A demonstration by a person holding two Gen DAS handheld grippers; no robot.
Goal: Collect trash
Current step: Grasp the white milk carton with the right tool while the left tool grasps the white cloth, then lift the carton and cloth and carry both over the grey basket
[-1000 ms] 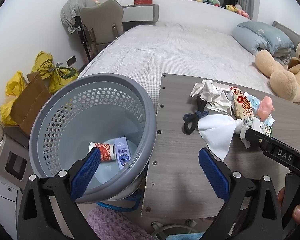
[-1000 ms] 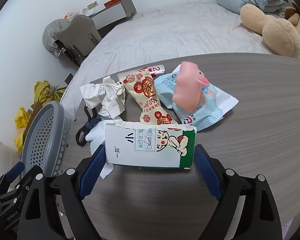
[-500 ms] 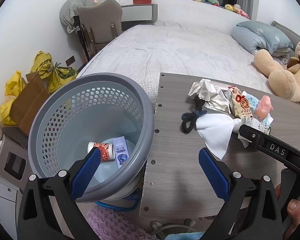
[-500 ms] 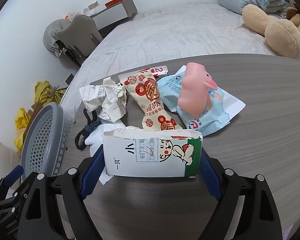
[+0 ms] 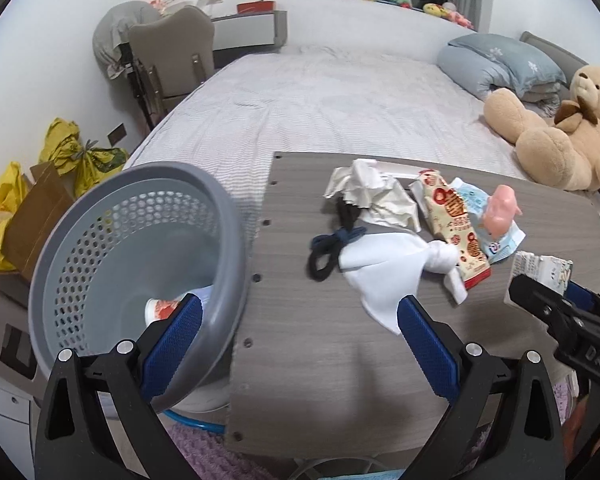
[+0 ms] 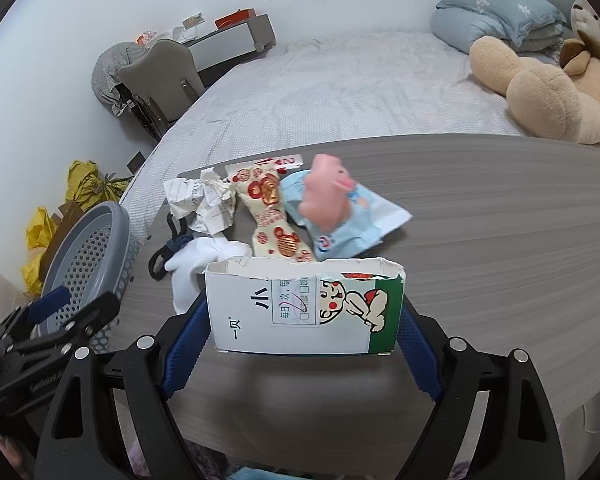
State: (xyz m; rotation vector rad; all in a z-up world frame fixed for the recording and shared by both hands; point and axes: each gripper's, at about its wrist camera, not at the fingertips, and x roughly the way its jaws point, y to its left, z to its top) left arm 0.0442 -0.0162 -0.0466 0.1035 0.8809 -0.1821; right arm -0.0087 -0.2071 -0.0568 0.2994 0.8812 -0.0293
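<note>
My right gripper [image 6: 302,334] is clamped on the torn white-and-green cardboard medicine box [image 6: 304,308], blue pads pressing its two short ends. A second ago the box sat lower and closer to the trash pile; now it rides higher and nearer to me, with a shadow on the grey wood-grain table [image 6: 500,260] beneath it, so I judge it lifted clear. That means the pick is done and the carry can start.

My left gripper [image 5: 296,332] has its jaws spread wide and holds nothing. It has shifted right: the grey perforated plastic basket [image 5: 100,240], which earlier filled the space by my left pad, now sits further left and looks tilted toward the table edge. Inside it I can see a small red-and-white cup [image 5: 162,308]; the blue packet seen earlier is hidden behind my pad.

Beyond the box, the rest of the trash waits on the table: a white cloth [image 6: 198,264] with a dark looped cord [image 6: 168,250] beside it, a red-and-cream snack wrapper [image 6: 270,216], crumpled lined paper [image 6: 204,204] and a pale blue wipes packet [image 6: 348,224] with a pink pig toy [image 6: 326,196] on top. Farther off lie the bed [image 6: 340,92] and a tan teddy bear [image 6: 548,92].

The box must next travel left, over the basket rim.
</note>
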